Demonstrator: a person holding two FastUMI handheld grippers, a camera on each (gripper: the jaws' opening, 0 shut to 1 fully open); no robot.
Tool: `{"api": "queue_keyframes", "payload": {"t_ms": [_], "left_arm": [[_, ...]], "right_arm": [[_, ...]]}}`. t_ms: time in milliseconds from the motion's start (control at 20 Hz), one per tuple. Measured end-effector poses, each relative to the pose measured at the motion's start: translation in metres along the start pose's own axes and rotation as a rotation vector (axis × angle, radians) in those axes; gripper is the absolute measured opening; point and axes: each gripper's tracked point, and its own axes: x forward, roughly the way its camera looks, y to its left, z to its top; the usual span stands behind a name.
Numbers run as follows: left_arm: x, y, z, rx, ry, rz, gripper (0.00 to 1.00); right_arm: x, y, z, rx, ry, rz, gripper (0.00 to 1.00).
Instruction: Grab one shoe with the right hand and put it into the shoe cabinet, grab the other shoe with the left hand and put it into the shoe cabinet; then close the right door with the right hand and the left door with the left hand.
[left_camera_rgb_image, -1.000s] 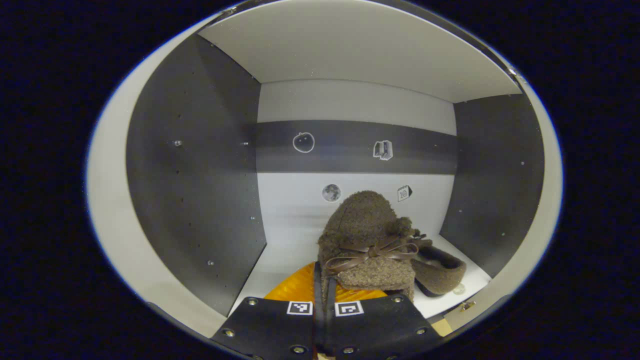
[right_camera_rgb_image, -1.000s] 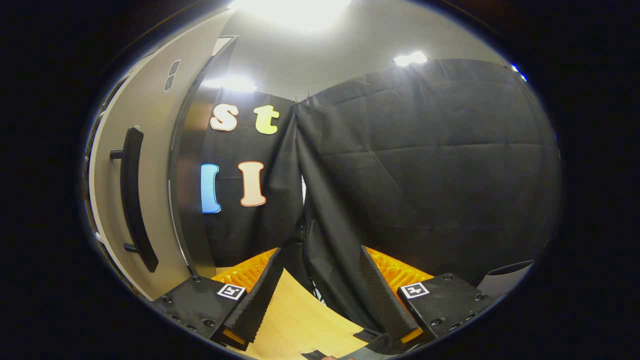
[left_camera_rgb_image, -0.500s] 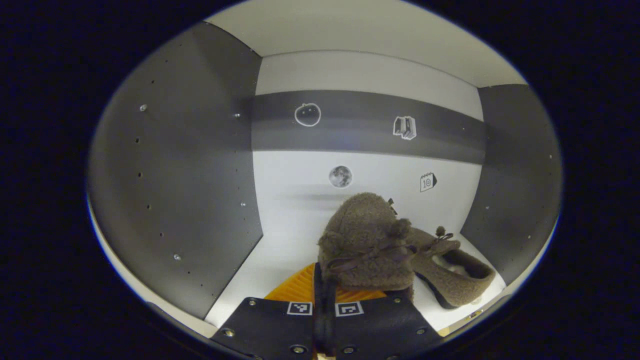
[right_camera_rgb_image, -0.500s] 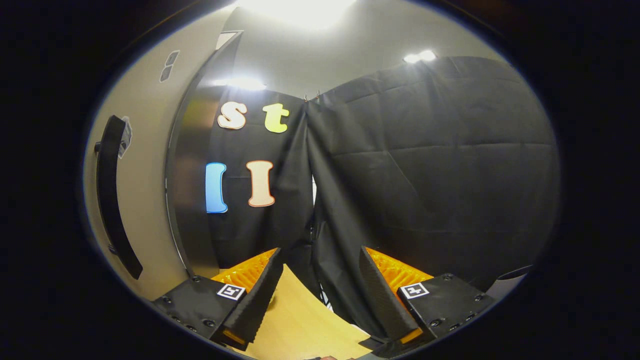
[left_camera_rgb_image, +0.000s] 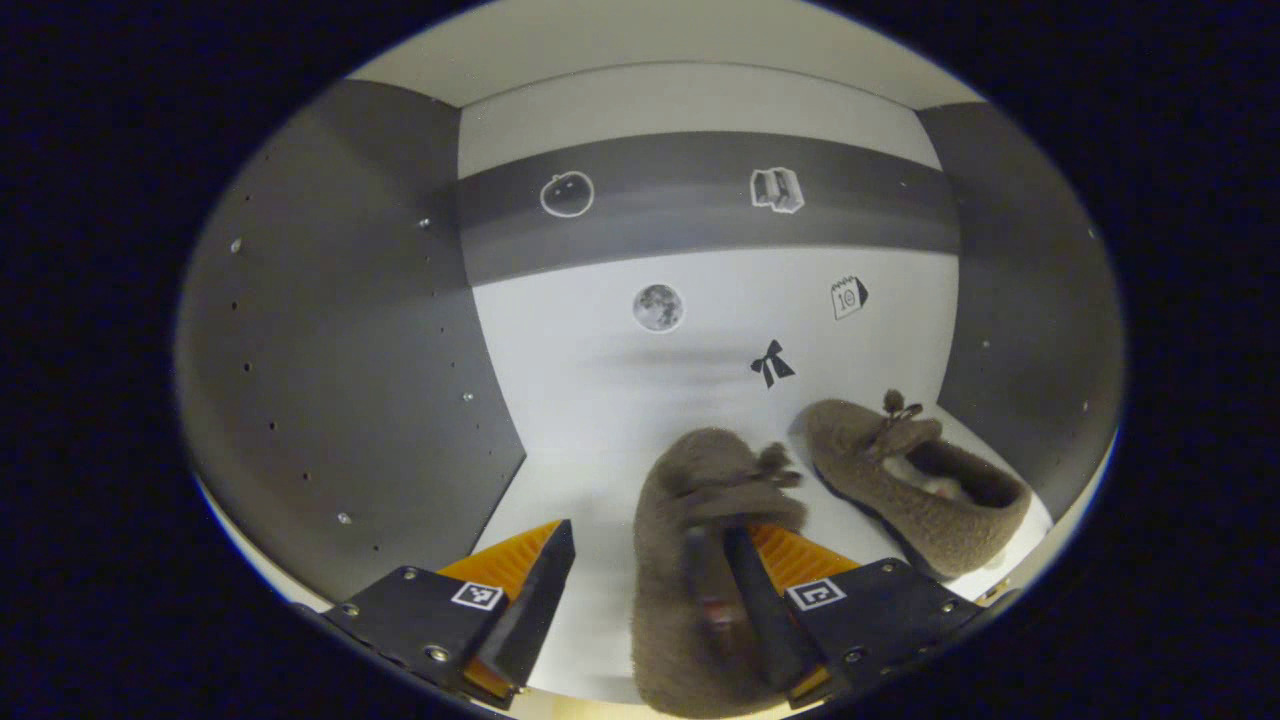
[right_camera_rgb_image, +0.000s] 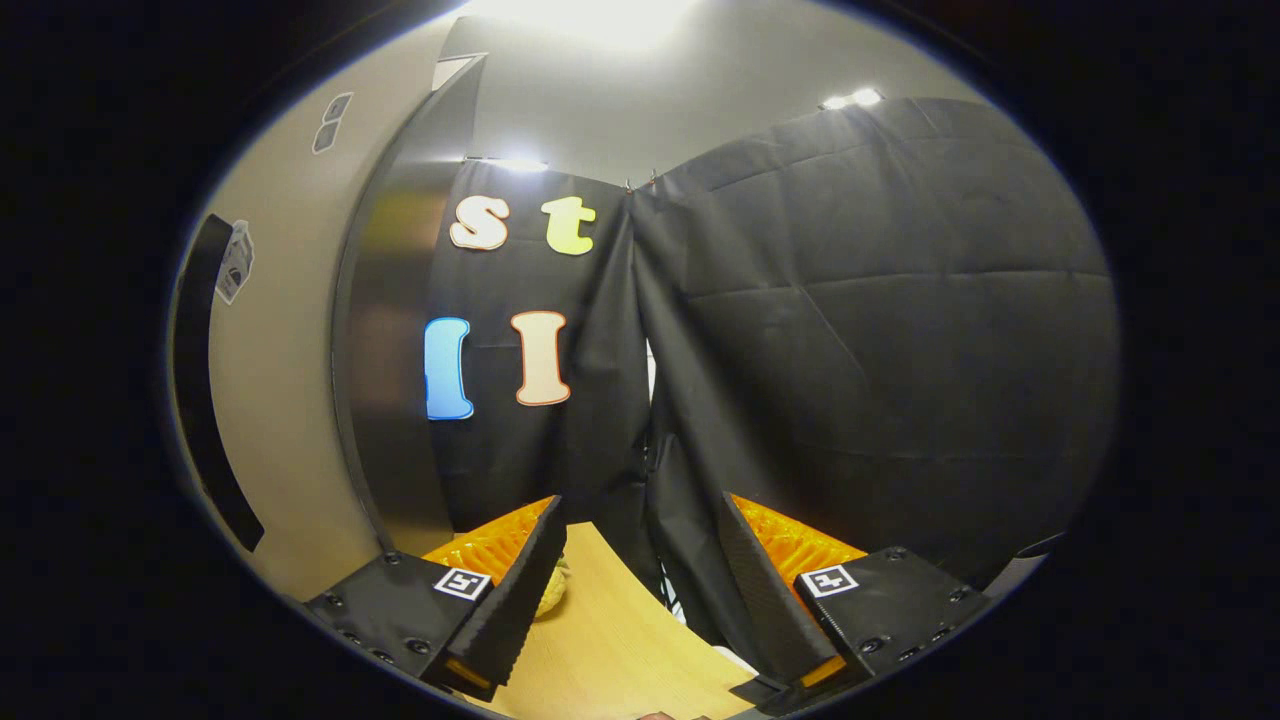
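Two fuzzy brown shoes lie on the white floor of the shoe cabinet (left_camera_rgb_image: 350, 380) in the left gripper view. The nearer shoe (left_camera_rgb_image: 680, 590) is blurred and rests toe-inward against my left gripper (left_camera_rgb_image: 648, 535), which is open; its right finger (left_camera_rgb_image: 760, 610) sits in the shoe's opening, the left finger stands apart. The other shoe (left_camera_rgb_image: 920, 480) lies further right, near the right wall. In the right gripper view my right gripper (right_camera_rgb_image: 640, 505) is open with nothing between its fingers, facing the black cloth wall.
An open beige cabinet door (right_camera_rgb_image: 290, 330) with a long black handle (right_camera_rgb_image: 195, 400) stands at the left of the right gripper view. A wooden surface (right_camera_rgb_image: 620, 640) lies below the right gripper, and a small yellowish thing (right_camera_rgb_image: 550, 592) peeks past its left finger.
My left gripper went deeper into the cabinet, lowered the shoe to the floor and opened, letting go of it. The right gripper turned slightly, so the door slid left in its view.
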Motion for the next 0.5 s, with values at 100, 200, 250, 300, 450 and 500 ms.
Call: {"api": "queue_keyframes", "payload": {"t_ms": [100, 200, 250, 300, 450, 500], "left_arm": [[-0.012, 0.007, 0.002, 0.034, -0.008, 0.019, 0.92], [-0.029, 0.01, 0.004, 0.014, -0.021, 0.028, 0.89], [-0.039, 0.012, 0.005, 0.002, -0.036, 0.03, 0.89], [-0.051, 0.014, 0.009, -0.005, -0.061, 0.035, 0.89], [-0.095, 0.017, 0.023, -0.018, -0.161, 0.035, 0.96], [-0.113, 0.017, 0.027, -0.022, -0.196, 0.032, 0.89]], "right_arm": [[0.007, 0.001, -0.001, 0.005, 0.001, 0.02, 0.93], [0.012, 0.002, -0.004, 0.001, 0.008, 0.035, 0.92], [0.014, 0.001, -0.006, -0.003, 0.015, 0.038, 0.92], [0.014, 0.001, -0.007, -0.003, 0.018, 0.041, 0.96], [0.007, 0.002, -0.002, 0.013, 0.009, 0.035, 0.93], [0.001, 0.0, 0.001, 0.013, -0.003, 0.021, 0.96]]}}
